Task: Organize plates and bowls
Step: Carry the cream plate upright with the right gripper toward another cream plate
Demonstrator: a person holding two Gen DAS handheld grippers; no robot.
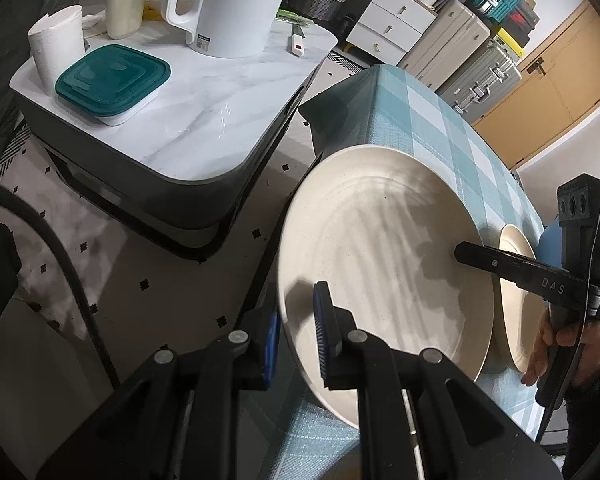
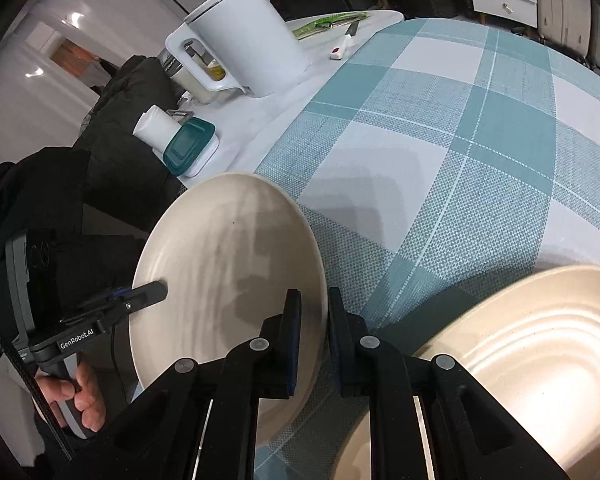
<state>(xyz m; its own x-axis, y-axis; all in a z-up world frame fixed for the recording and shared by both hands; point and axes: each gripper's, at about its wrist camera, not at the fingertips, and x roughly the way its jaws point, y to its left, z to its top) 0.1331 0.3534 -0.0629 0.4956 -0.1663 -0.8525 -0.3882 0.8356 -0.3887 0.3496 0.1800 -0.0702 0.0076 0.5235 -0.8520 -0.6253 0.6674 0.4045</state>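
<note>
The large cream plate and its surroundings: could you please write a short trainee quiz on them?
1. True or false: the left gripper and the right gripper both clamp the rim of the large cream plate.
2. What colour is the container lid on the marble side table? A teal, B red, C yellow.
3. Fill in: the second plate lies on the blue-and-white ___ tablecloth.

Key: 1 true; 2 A; 3 checked.
</note>
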